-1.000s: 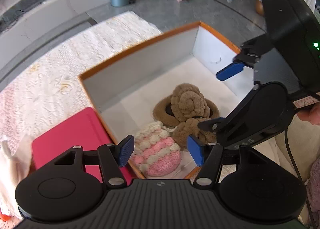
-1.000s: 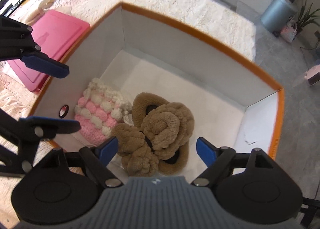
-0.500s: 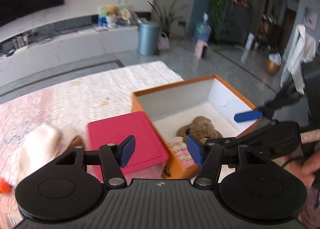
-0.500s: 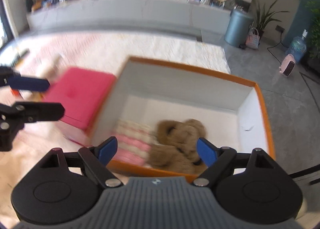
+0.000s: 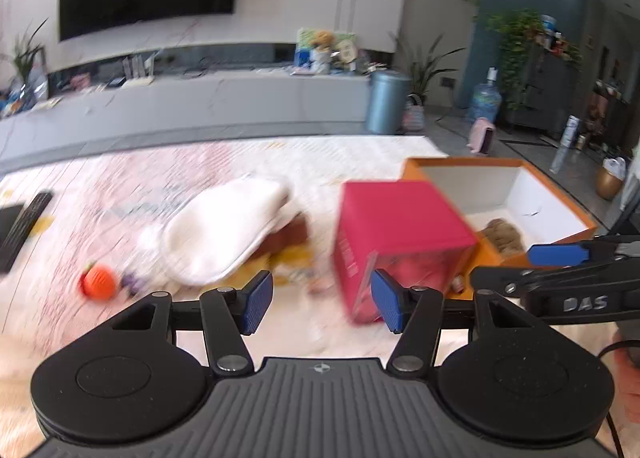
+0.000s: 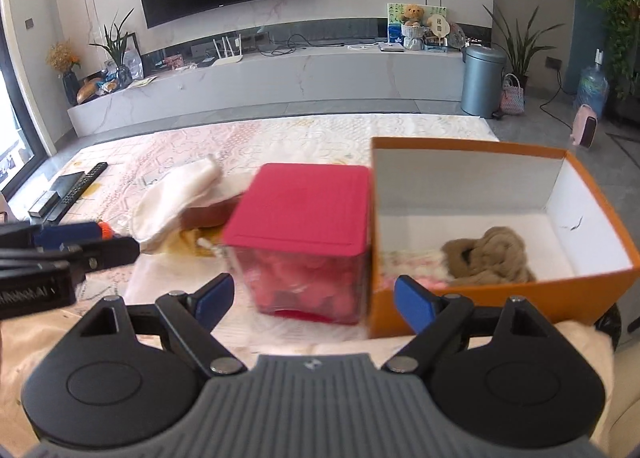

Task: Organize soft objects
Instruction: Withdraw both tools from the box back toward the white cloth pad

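Note:
An orange box (image 6: pixel 500 310) with a white inside stands on the right of the table, also seen as the orange box (image 5: pixel 460 165). In it lie a brown plush (image 6: pixel 488 258) and a pink-and-white knitted piece (image 6: pixel 412 262). Left of it is a clear box with a pink lid (image 6: pixel 304 209). Further left a white soft object (image 5: pixel 228 234) lies over something brown (image 5: pixel 292 236), near a small orange toy (image 5: pixel 98 282). My left gripper (image 5: pixel 322 306) is open and holds nothing, above the table before the white object. My right gripper (image 6: pixel 314 300) is open and holds nothing, in front of the pink-lidded box.
A patterned cloth (image 6: pixel 280 137) covers the table. Remote controls (image 6: pixel 80 183) lie at its far left edge. Beyond the table are a long TV console (image 6: pixel 280 73), a grey bin (image 6: pixel 482 81) and plants. A hand (image 5: pixel 628 378) shows at the right.
Both grippers have drawn back out of the orange box and tilted upward, swinging left. The view now takes in the table and room. Both stay open and hold nothing.

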A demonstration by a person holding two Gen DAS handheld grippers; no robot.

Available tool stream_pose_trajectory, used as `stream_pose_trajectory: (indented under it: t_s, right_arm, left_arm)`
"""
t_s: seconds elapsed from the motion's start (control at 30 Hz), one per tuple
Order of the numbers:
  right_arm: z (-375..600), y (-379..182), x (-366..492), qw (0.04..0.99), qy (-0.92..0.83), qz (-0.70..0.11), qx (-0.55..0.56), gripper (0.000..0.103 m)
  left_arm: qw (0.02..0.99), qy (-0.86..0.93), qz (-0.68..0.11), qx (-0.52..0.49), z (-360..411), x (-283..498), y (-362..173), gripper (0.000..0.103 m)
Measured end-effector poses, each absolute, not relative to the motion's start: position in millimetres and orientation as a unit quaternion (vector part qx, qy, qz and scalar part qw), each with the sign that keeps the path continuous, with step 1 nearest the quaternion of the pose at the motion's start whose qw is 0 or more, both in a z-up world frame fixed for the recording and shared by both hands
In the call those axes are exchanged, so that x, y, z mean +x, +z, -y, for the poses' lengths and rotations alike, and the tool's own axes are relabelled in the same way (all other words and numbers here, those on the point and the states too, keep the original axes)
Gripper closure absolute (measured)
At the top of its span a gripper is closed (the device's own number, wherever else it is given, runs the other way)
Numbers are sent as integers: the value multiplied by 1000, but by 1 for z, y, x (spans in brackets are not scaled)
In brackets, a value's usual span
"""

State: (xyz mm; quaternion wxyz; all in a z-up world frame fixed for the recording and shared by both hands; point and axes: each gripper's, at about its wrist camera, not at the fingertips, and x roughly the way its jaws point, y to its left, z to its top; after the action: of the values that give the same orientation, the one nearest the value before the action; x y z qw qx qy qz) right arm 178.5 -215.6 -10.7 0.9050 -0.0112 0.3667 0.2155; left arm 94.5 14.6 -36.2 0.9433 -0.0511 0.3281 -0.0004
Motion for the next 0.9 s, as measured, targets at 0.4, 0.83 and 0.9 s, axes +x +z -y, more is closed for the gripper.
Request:
stream_pose_trajectory:
  t_s: [0.4,0.83,0.9]
  right_arm:
    - [138,-28,152,899,251,-357,-31,18]
    - [73,-44,169,888,277,-350,-107,31]
    - [65,-44,178,888,276,-349,-112,32]
  left_arm:
    - [929,54,-358,-81,-77,69,-59,38]
    - [917,57,-374,-125,-118,85,-76,42]
    - [917,56,-376,-123,-121,92,-76,42]
